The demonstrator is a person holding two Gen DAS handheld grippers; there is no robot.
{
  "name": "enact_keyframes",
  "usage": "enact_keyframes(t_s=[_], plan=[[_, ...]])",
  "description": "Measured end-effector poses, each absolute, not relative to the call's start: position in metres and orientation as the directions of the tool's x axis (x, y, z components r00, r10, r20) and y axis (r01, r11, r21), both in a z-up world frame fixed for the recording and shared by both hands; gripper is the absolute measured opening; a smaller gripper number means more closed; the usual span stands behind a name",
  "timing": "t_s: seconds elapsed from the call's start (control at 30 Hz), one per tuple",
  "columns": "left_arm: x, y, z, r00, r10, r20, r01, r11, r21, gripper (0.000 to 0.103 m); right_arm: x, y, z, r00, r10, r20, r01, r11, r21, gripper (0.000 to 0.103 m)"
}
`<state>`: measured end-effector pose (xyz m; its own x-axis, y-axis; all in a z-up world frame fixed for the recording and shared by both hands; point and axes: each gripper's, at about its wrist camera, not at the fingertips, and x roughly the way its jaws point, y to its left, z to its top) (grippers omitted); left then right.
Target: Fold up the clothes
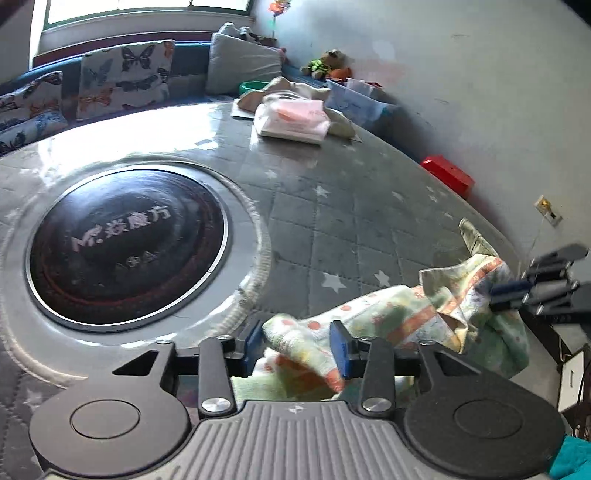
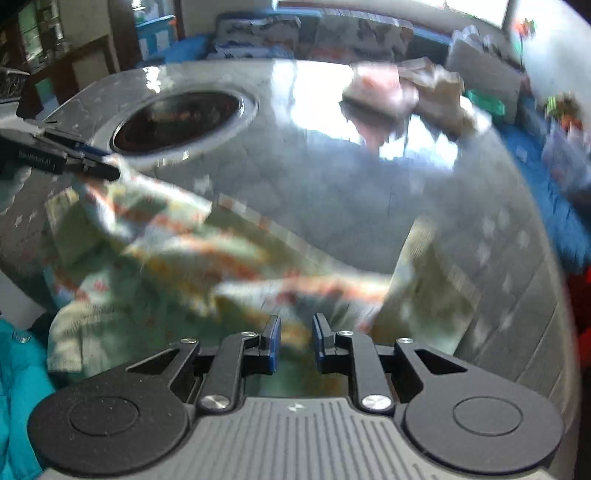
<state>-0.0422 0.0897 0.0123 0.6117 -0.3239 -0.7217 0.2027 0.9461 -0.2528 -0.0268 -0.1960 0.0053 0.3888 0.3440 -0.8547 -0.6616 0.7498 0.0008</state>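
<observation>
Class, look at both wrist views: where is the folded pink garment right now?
The folded pink garment lies at the far edge of the grey quilted table, upper centre in the left wrist view, atop a beige cloth, beyond the black round hotplate.

Bright window (image 1: 147,11) behind butterfly cushions (image 1: 125,77) — pale scuffed wall (image 1: 461,92), blue bench (image 1: 192,59).

Left tool (image 1: 297,341) angled downward, jaws apart; right tool (image 2: 295,341) likewise, jaws narrowly parted.
</observation>
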Motion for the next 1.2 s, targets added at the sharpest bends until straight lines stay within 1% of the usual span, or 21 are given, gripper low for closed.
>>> enact_keyframes(t_s=[0.07,0.1,0.13,0.27,0.4,0.47,0.53,0.57,0.6,0.7,0.8,0.87,1.1,1.2], plan=[[-0.042,0.088,0.008,0.605,-0.324,-0.727,0.199,0.946,-0.256,0.039,-0.034,-0.199,-0.004,0.397,0.350,-0.849,-0.649,0.761,0.010,0.019],[-0.044,0.087,0.008,0.606,-0.320,-0.728,0.192,0.947,-0.257,0.042,-0.037,-0.200,-0.004,0.405,0.353,-0.843,-0.654,0.756,0.002,0.019],[-0.046,0.088,0.009,0.609,-0.320,-0.726,0.187,0.947,-0.260,0.042,-0.037,-0.200,-0.001,0.399,0.360,-0.844,-0.660,0.751,0.009,0.020],[-0.050,0.092,0.011,0.619,-0.324,-0.715,0.187,0.945,-0.266,0.042,-0.030,-0.202,0.027,0.392,0.430,-0.813,-0.681,0.730,0.058,0.021],[-0.048,0.089,0.007,0.609,-0.337,-0.719,0.194,0.941,-0.276,0.040,-0.003,-0.197,0.050,0.446,0.467,-0.763,-0.681,0.730,0.048,0.027],[-0.047,0.087,0.005,0.606,-0.340,-0.719,0.202,0.940,-0.274,0.039,0.017,-0.187,0.045,0.452,0.451,-0.770,-0.678,0.734,0.032,0.027],[-0.048,0.086,0.005,0.610,-0.335,-0.718,0.206,0.942,-0.265,0.036,0.034,-0.181,0.035,0.438,0.424,-0.793,-0.668,0.744,0.029,0.027],[-0.048,0.086,0.005,0.612,-0.337,-0.716,0.209,0.941,-0.265,0.030,0.041,-0.179,0.028,0.434,0.400,-0.807,-0.661,0.750,0.016,0.027],[-0.049,0.087,0.005,0.613,-0.341,-0.713,0.212,0.940,-0.268,0.028,0.045,-0.179,0.022,0.434,0.371,-0.821,-0.651,0.759,-0.001,0.027],[-0.052,0.088,0.007,0.619,-0.356,-0.700,0.230,0.935,-0.271,0.027,0.047,-0.188,0.008,0.426,0.305,-0.852,-0.615,0.788,-0.026,0.027],[-0.055,0.087,0.006,0.621,-0.372,-0.690,0.257,0.928,-0.269,0.027,0.035,-0.199,0.003,0.436,0.273,-0.858,-0.598,0.800,-0.049,0.034],[-0.053,0.087,0.004,0.615,-0.384,-0.689,0.266,0.923,-0.278,0.028,0.027,-0.205,0.000,0.436,0.273,-0.857,-0.582,0.812,-0.038,0.034],[-0.051,0.085,0.005,0.603,-0.406,-0.686,0.294,0.913,-0.282,0.029,0.028,-0.215,0.009,0.426,0.284,-0.859,-0.541,0.841,0.010,0.041],[-0.050,0.085,0.003,0.598,-0.415,-0.685,0.301,0.909,-0.288,0.028,0.031,-0.214,0.012,0.396,0.287,-0.872,-0.549,0.836,0.025,0.041]])
